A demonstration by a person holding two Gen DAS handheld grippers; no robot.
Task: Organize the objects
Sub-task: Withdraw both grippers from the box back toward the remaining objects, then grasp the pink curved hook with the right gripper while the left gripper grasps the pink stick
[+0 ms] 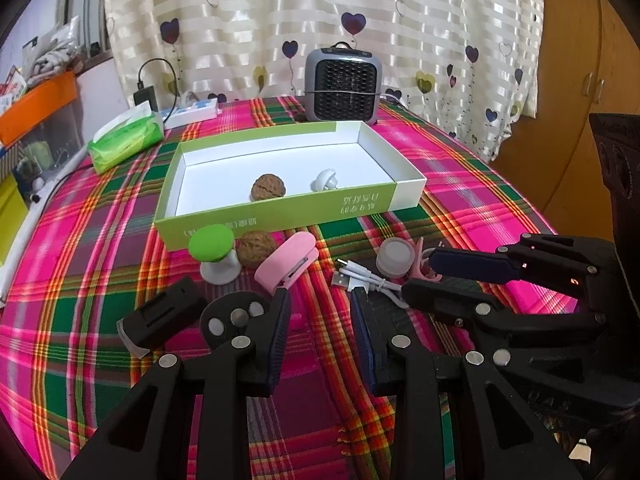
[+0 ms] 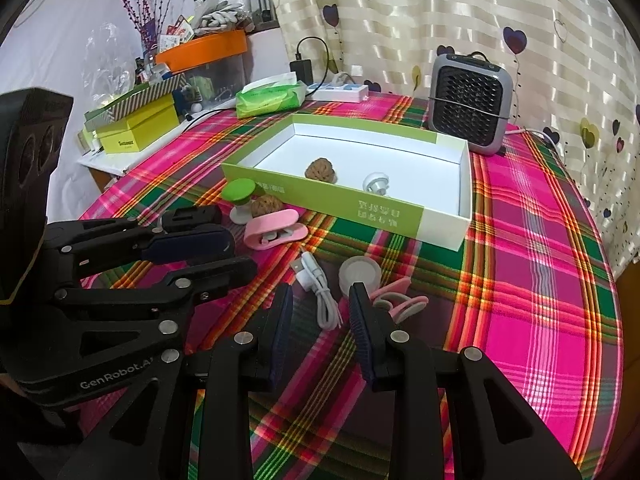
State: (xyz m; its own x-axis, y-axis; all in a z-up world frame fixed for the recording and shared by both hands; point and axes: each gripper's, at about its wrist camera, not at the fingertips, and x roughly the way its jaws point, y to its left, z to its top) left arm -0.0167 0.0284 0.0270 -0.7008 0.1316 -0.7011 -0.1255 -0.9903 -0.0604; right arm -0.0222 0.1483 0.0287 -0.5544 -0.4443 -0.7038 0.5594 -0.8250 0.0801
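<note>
A: Quick pass. Green-and-white box (image 1: 280,216) sits centre frame in the left wrist view; already in it, a walnut (image 1: 269,187) and a small white suction-cup knob (image 1: 326,180). Loose stuff lies below the box's near wall.

B: List it.

A: Lower left of the box: green mushroom-shaped holder (image 1: 214,254), touching a second walnut (image 1: 256,248), then a pink clip case (image 1: 286,262) just beside that. Right of centre: white USB cable (image 1: 366,278), a round translucent cap (image 1: 396,257), a pink hair clip (image 2: 400,300) beside the cap. Black clip-like block (image 1: 160,316) at lower left.

B: Grippers?

A: Left gripper (image 1: 320,320) has fingers apart, nothing between them, low over the plaid tablecloth (image 1: 480,200). Right gripper (image 2: 320,312) also spread and empty, with the cable's end lying between its fingertips in the right wrist view.

B: Handling?

A: My guess: everything is light. Cable is floppy, will droop and drag; pinch it at the bundled middle, not the plug. Walnut is hard, round, ridged, likely to roll; close across its widest part. Mushroom holder is probably rubbery, so take the stem. Cap looks smooth and slippery; grip across the rim. Hair clip is thin, may skid on the cloth.
</note>
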